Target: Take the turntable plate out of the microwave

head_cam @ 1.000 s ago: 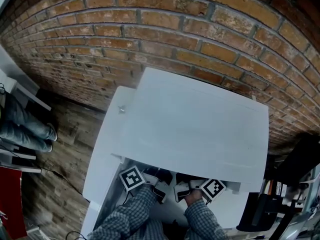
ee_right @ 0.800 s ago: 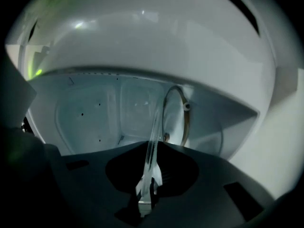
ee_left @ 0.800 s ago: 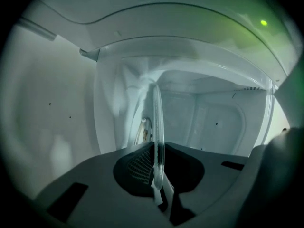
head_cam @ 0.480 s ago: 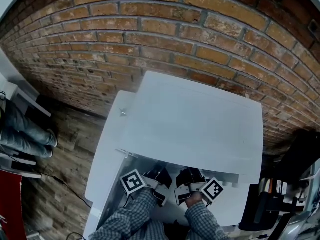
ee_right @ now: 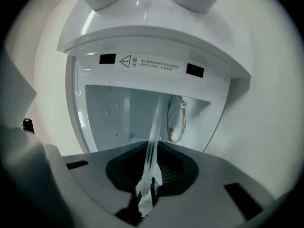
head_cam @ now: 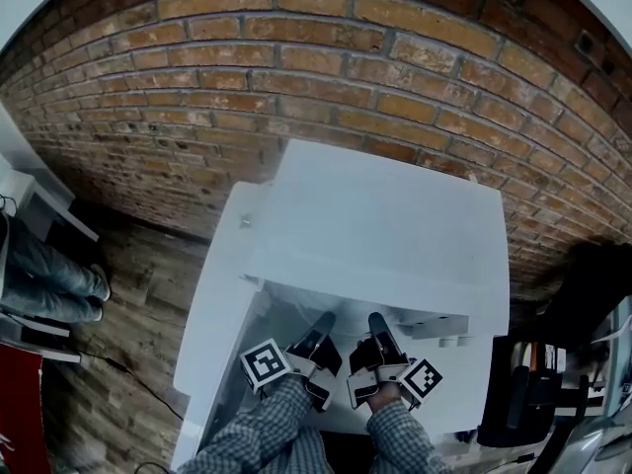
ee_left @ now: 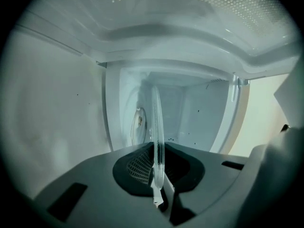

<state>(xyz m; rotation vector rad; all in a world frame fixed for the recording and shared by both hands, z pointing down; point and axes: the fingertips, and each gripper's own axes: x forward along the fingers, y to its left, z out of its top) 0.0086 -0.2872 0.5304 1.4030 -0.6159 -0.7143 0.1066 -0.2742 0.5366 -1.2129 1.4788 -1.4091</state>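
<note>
**A:** Gripper state?

**B:** Left gripper [ee_left: 158, 175] is clenched on the near rim of the turntable plate [ee_left: 156, 122], with the glass edge-on between its jaws. Right gripper [ee_right: 151, 171] has the same clamp on the same rim, just beside the left one.

**A:** Hand pose?

**B:** Both forearms in checked sleeves [head_cam: 267, 428] come in from the bottom of the head view. The grippers sit side by side and level, tips toward the microwave [head_cam: 385, 225] mouth and angled slightly toward each other. The marker cubes [head_cam: 262, 361] are on the outer sides. Each gripper is rolled onto its side, one jaw over the plate and one under.

**A:** Where's the plate?

**B:** It's held flat at the mouth, running from the jaws toward the cavity [ee_left: 190, 113]. I can't tell how much of it is still inside. From the head view the glass barely shows.

**A:** Anything in the cavity?

**B:** The roller ring [ee_right: 176, 120] lies on the cavity floor, apart from the plate. There are dark specks on the back wall.

**A:** Surroundings?

**B:** The door [ee_left: 199, 4] is open on the left, showing its perforated panel. The knobs [head_cam: 446, 341] are on the front right. The microwave stands on a white desk [head_cam: 464, 408] against a brick wall [head_cam: 296, 77].
</note>
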